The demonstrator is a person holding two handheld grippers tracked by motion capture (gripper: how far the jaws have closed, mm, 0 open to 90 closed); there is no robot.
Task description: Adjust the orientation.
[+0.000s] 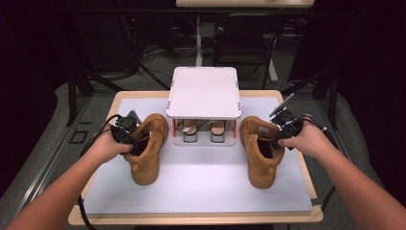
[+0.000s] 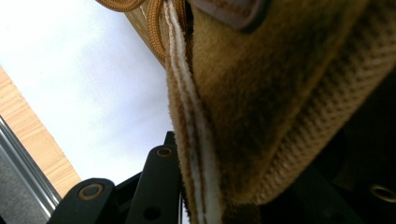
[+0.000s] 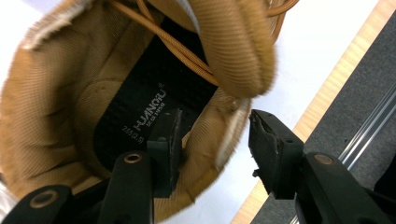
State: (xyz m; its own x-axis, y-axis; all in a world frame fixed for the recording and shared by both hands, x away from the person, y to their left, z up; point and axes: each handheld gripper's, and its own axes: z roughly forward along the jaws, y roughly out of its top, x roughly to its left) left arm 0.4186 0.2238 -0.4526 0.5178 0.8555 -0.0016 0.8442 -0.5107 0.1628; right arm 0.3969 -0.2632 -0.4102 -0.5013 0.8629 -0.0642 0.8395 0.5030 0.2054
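On the white mat (image 1: 206, 182) two tan boots stand either side of a small shoe rack (image 1: 204, 93). Your left gripper (image 1: 128, 136) is at the collar of the left boot (image 1: 146, 148), with the collar wall between its jaws; whether the pads press on it, I cannot tell. Your right gripper (image 3: 212, 140) straddles the collar of the right boot (image 1: 260, 151), one jaw inside over the black insole (image 3: 140, 107), one outside, standing apart with a gap left to the wall.

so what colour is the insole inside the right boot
Black, with a fine dotted texture and pale lettering. The insole of the tan right boot shows best in the right gripper view.
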